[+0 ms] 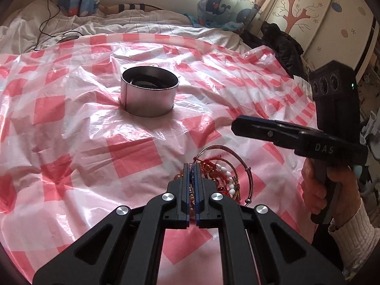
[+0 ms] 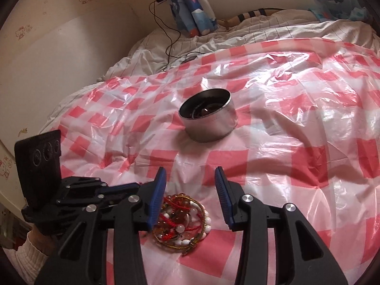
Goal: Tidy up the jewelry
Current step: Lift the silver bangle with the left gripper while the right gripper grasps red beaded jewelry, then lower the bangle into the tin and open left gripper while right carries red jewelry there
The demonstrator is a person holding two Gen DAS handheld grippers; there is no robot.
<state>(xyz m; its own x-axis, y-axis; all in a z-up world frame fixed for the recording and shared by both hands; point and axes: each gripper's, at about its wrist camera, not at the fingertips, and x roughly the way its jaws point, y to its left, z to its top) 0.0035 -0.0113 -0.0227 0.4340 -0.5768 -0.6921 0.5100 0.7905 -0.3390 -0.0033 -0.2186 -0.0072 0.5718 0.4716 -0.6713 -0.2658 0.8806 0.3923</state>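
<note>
A pile of bracelets (image 1: 222,178) lies on the red-and-white checked plastic sheet (image 1: 71,118): beaded strands, red cords and a thin metal bangle (image 1: 237,159). My left gripper (image 1: 192,166) is shut, its jaws pinching a strand at the pile's left edge. My right gripper (image 2: 190,178) is open and empty, hovering just above the pile (image 2: 182,223); it also shows in the left wrist view (image 1: 239,125), seen from the side. A round metal tin (image 1: 149,90) stands open beyond the pile, also in the right wrist view (image 2: 209,121), with dark items inside.
The sheet covers a bed with white bedding (image 1: 118,21). A black charging cable (image 2: 166,38) trails at the far edge. Blue patterned pillows (image 1: 218,7) and dark clothing (image 1: 282,42) lie at the far right. A wall (image 2: 59,59) runs along the left.
</note>
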